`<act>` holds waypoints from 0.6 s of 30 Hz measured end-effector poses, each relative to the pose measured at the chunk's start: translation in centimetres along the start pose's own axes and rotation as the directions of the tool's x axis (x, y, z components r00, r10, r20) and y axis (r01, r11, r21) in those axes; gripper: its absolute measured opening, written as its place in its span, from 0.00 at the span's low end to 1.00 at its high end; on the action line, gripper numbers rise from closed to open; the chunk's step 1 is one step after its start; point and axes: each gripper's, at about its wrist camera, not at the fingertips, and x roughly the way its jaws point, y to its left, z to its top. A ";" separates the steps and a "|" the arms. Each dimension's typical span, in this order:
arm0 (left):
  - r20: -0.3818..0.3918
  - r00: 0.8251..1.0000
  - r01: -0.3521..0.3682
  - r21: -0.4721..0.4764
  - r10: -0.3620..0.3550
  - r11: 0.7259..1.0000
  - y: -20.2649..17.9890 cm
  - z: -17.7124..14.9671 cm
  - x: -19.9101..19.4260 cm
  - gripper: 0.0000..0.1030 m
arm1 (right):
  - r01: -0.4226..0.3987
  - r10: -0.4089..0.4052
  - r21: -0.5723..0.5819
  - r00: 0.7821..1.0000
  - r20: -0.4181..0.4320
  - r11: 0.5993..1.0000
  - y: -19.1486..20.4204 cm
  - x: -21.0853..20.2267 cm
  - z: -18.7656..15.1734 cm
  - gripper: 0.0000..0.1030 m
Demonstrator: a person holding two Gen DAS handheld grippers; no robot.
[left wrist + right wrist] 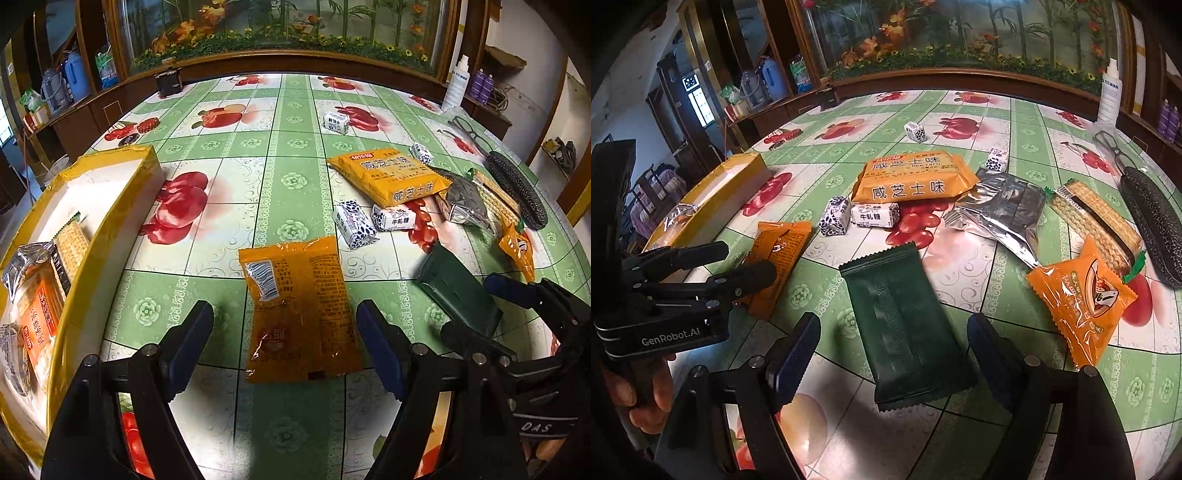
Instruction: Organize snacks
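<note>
Spread wide, the left claw (284,347) straddles an orange snack packet (301,306) lying flat on the bench (295,184). Likewise spread, the right claw (894,354) flanks a dark green packet (905,328), touching neither side.

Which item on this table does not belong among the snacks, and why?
The dark textured glasses case at the table's right edge, with black-framed spectacles just beyond it, is not food. Otherwise, wrapped snacks simply lie scattered at mixed angles; nothing looks torn or spilled.

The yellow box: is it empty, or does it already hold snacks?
Partly filled: the yellow box holds several snack packets at one end; the rest shows bare white floor.
</note>
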 end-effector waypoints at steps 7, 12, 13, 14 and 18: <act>-0.016 1.000 -0.018 -0.003 0.018 1.000 -0.6 0.0 1.4 0.81 | 0.065 -0.067 -0.054 0.997 -0.029 0.996 0.8 1.0 0.6 0.84; 0.012 1.000 -0.022 -0.004 0.022 1.000 -0.5 0.2 1.6 0.81 | 0.121 -0.124 -0.091 0.992 -0.031 0.988 1.4 1.2 0.5 0.74; 0.013 1.000 -0.019 -0.001 0.019 1.000 -0.5 0.2 1.6 0.77 | 0.129 -0.132 -0.088 0.991 -0.026 0.988 1.4 1.1 0.5 0.68; 0.019 1.000 -0.012 0.010 0.012 1.000 -0.7 0.1 1.4 0.73 | 0.134 -0.136 -0.085 0.990 -0.020 0.987 1.3 1.0 0.5 0.63; 0.028 0.999 0.021 0.054 -0.022 0.998 -1.2 0.1 0.9 0.43 | 0.142 -0.143 -0.077 0.990 -0.008 0.987 1.1 0.8 0.4 0.45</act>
